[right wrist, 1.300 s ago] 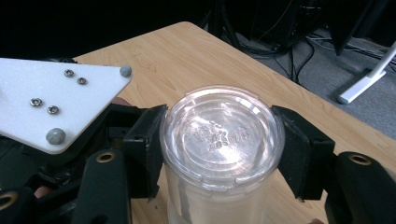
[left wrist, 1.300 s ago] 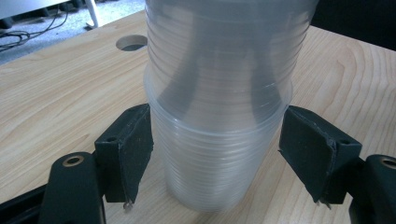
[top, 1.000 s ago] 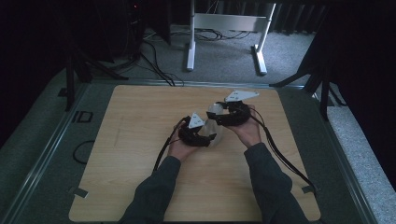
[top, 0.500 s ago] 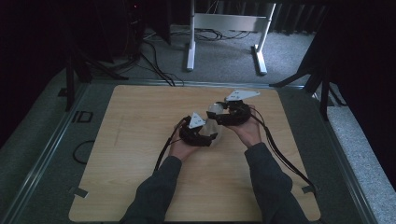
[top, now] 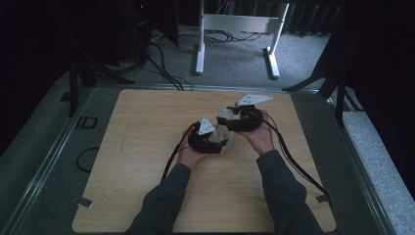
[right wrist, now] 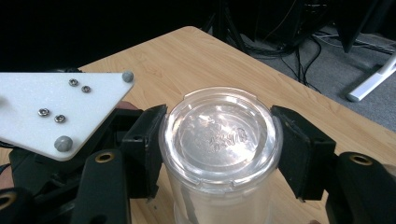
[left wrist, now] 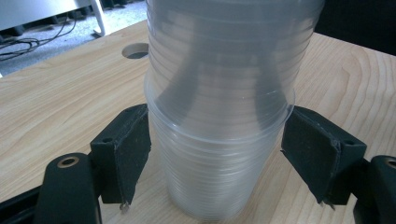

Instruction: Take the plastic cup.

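Observation:
A stack of clear plastic cups [left wrist: 219,70] lies between my two grippers above the wooden table [top: 147,147]. In the right gripper view its round base [right wrist: 219,135] faces the camera. My right gripper [right wrist: 218,140] is shut on that end, a pad pressed to each side. My left gripper [left wrist: 217,140] is at the other end, and both pads meet the rim of the outermost cup. Its jaws have just been closing on that cup. From above, the left gripper [top: 208,139] and right gripper [top: 237,120] sit close together mid-table, with the stack [top: 226,128] bridging them.
A round hole [left wrist: 137,50] is cut in the tabletop beyond the cups. Past the table's far edge a white metal stand [top: 235,29] sits on grey carpet, with cables [top: 161,63] and dark stand legs beside it. Each gripper's cable trails back toward the person.

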